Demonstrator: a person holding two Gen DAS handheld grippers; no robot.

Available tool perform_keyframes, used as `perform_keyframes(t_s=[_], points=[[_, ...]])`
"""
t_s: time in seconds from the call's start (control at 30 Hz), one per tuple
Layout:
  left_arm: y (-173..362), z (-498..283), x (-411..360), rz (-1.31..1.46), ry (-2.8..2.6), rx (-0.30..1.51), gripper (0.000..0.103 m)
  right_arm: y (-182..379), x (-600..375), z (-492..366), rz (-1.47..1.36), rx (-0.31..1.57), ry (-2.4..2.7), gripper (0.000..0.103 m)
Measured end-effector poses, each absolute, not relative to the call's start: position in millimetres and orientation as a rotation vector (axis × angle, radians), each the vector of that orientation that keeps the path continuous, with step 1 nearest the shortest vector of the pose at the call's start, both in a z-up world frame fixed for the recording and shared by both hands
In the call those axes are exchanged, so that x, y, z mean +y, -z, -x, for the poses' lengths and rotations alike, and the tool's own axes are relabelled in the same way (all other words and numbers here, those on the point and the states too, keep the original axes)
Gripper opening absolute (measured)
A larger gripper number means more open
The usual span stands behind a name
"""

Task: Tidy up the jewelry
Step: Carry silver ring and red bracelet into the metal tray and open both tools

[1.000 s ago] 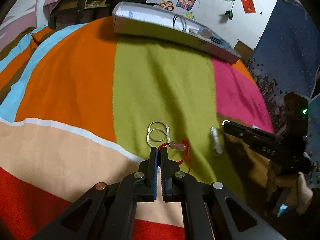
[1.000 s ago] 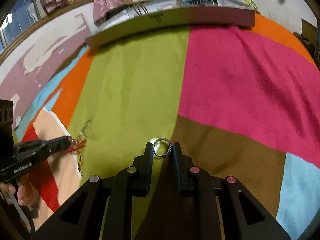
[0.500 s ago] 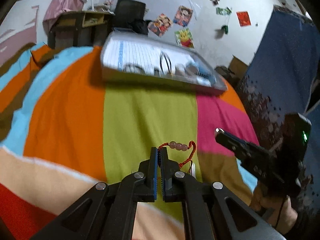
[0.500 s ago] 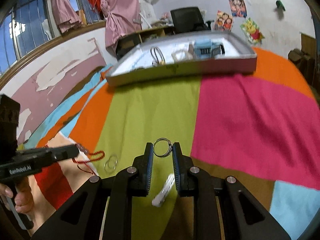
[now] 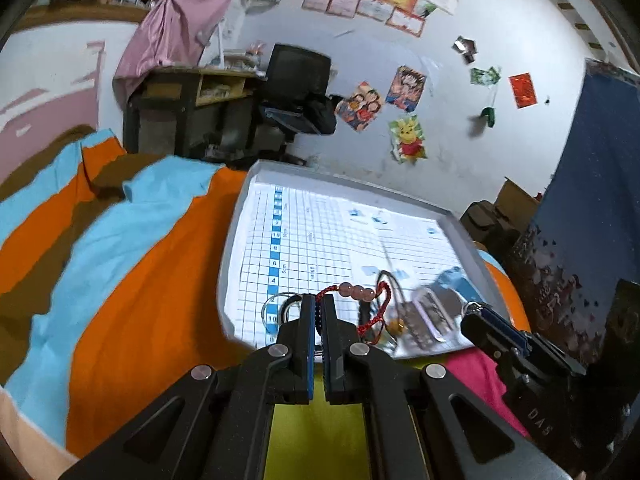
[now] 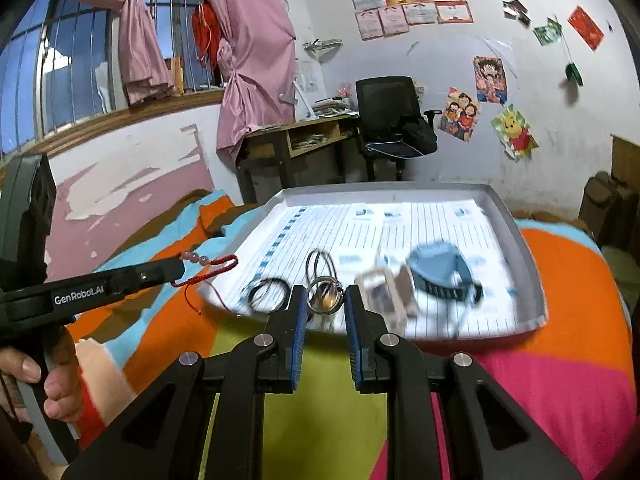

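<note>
My left gripper [image 5: 317, 305] is shut on a red cord bracelet with pink beads [image 5: 357, 291] and holds it in the air at the near edge of the white tray [image 5: 256, 176]; it also shows in the right wrist view [image 6: 208, 264]. My right gripper [image 6: 325, 300] is shut on a silver ring [image 6: 324, 299] and holds it just in front of the tray [image 6: 520, 248]. In the left wrist view the right gripper [image 5: 474, 314] is at the right.
The tray lies on a striped multicolour bedspread [image 6: 560, 280] and holds a blue comb-like item [image 6: 440, 268], a clear hair clip [image 6: 384, 292], dark hair ties [image 6: 268, 292] and wire hoops [image 6: 320, 264]. A desk and black chair [image 6: 392, 120] stand behind.
Both grippers have lifted off the bedspread with their pieces and moved forward to the tray's near edge. The hoops and clip left on the bedspread are out of view.
</note>
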State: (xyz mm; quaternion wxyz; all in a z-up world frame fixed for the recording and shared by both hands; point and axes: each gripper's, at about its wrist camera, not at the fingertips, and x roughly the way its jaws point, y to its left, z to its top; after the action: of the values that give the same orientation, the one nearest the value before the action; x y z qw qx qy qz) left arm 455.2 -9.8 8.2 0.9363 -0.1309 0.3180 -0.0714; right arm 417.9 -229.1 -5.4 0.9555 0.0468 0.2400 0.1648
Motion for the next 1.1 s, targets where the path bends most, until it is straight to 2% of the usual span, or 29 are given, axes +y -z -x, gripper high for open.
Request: perform_keyframes(t_s=[0.27, 0.43, 0.5, 0.53, 0.57, 0.6, 0.67, 0.73, 0.77, 0.83, 0.9, 1.0, 1.1], points=[[26.8, -483.5, -7.4, 0.283, 0.142, 0.756, 0.003, 22.8, -211.0, -465.4, -0.03, 0.571, -0.296, 0.018], [34.2, -482.6, -6.3, 0.273, 0.111, 0.75, 0.007, 33.8, -212.5, -468.0, -0.031, 0.597, -0.285, 0.018], [33.9, -479.5, -8.2, 0.261, 0.11, 0.736, 0.02, 34.9, -212.9, -467.3, -0.022, 0.605, -0.28, 0.019], [32.3, -477.0, -9.2, 0.255, 0.112, 0.721, 0.024, 34.7, -213.3, -467.8, -0.022, 0.604, -0.276, 0.024], [30.9, -476.0, -9.2, 0.25, 0.114, 0.707, 0.036, 34.8, -214.1, -467.1, -0.023, 0.604, -0.273, 0.031], [28.4, -472.7, -9.5, 0.248, 0.113, 0.687, 0.053, 35.1, -215.2, -468.1, -0.024, 0.603, -0.271, 0.033], [23.1, -464.4, -7.8, 0.258, 0.095, 0.641, 0.068, 34.7, -217.8, -465.1, -0.03, 0.598, -0.266, 0.034], [17.8, -456.1, -6.5, 0.263, 0.091, 0.618, 0.069, 32.7, -221.4, -460.4, -0.043, 0.59, -0.258, 0.035], [16.0, -454.0, -5.2, 0.264, 0.093, 0.612, 0.07, 31.1, -224.0, -457.5, -0.049, 0.581, -0.252, 0.04], [10.1, -442.0, -4.3, 0.253, 0.082, 0.585, 0.076, 26.3, -229.2, -450.0, -0.055, 0.554, -0.234, 0.049], [4.4, -429.2, -2.8, 0.245, 0.068, 0.549, 0.086, 16.6, -236.2, -437.6, -0.07, 0.513, -0.215, 0.053], [-6.5, -405.8, 0.6, 0.244, 0.064, 0.491, 0.097, 3.2, -244.1, -421.1, -0.085, 0.47, -0.204, 0.061], [-17.2, -378.7, 2.9, 0.231, 0.055, 0.435, 0.101, -10.4, -250.3, -400.4, -0.083, 0.422, -0.199, 0.072]])
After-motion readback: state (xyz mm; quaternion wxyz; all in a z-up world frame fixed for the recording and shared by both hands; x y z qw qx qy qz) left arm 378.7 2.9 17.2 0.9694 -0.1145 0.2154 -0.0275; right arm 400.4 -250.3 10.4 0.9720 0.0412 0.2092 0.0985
